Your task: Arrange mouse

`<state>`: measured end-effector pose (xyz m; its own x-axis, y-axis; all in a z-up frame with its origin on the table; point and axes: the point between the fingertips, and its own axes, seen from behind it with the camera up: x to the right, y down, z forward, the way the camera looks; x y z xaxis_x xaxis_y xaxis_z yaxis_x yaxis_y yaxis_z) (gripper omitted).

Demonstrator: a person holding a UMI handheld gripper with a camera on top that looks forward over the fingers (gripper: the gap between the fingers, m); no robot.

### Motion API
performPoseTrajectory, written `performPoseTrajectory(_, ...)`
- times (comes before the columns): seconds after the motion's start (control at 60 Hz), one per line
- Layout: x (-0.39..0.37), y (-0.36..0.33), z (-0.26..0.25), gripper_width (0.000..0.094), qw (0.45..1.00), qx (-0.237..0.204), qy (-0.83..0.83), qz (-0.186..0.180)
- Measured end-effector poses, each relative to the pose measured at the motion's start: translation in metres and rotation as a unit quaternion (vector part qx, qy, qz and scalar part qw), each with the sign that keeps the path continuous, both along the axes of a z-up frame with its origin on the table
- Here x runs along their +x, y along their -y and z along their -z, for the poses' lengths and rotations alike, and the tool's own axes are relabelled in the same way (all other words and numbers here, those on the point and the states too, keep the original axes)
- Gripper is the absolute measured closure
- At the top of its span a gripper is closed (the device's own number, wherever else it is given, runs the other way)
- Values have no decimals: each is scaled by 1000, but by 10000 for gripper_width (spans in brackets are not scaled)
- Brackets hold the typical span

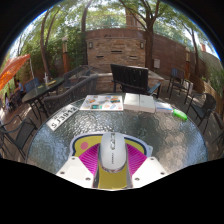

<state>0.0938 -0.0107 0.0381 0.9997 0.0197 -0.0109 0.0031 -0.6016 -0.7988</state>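
1. The tool (113,160) is raised over a round glass worktop (60,145) outdoors, with a white mouse (114,151) lying lengthwise between its two fingers. The magenta pads (91,157) sit close along both flanks of the mouse, and it looks gripped, though I cannot confirm full contact on either side.
2. The mouse's nose points away from the tool, toward the far side of the worktop. A yellow patch shows beneath its tail end, between the fingers; I cannot tell what it is.
3. Beyond the fingers lie a licence plate (62,117) off to the left, a printed sheet or box (102,102) straight ahead, and white boxes (140,102) just right of that. A small green object (179,114) sits further right, near the rim. A dark screen or panel (129,76) stands at the far edge.
4. Judged risk: the mouse shell is smooth and curved, so it may slip or rotate in the grip if the squeeze is light or the tool tilts.
5. The glass is hard and slick. A release from any height could let the mouse bounce or skid out of position.
6. The things ahead crowd the middle, so placing there risks knocking the boxes; the bare glass nearer the tool looks safer.
7. Pressing the sides too hard could click a button or shift the shell.
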Motion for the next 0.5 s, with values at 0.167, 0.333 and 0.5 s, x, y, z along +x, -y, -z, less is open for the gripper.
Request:
performPoseTrajectory(0.167,-9,9,48,366,999,-45,-15,1)
performPoseTrajectory(0.333,-5,27,-8,77,1000,-23,5,-5)
performPoseTrajectory(0.5,-12,83,-85,79,1000,-14,22,2)
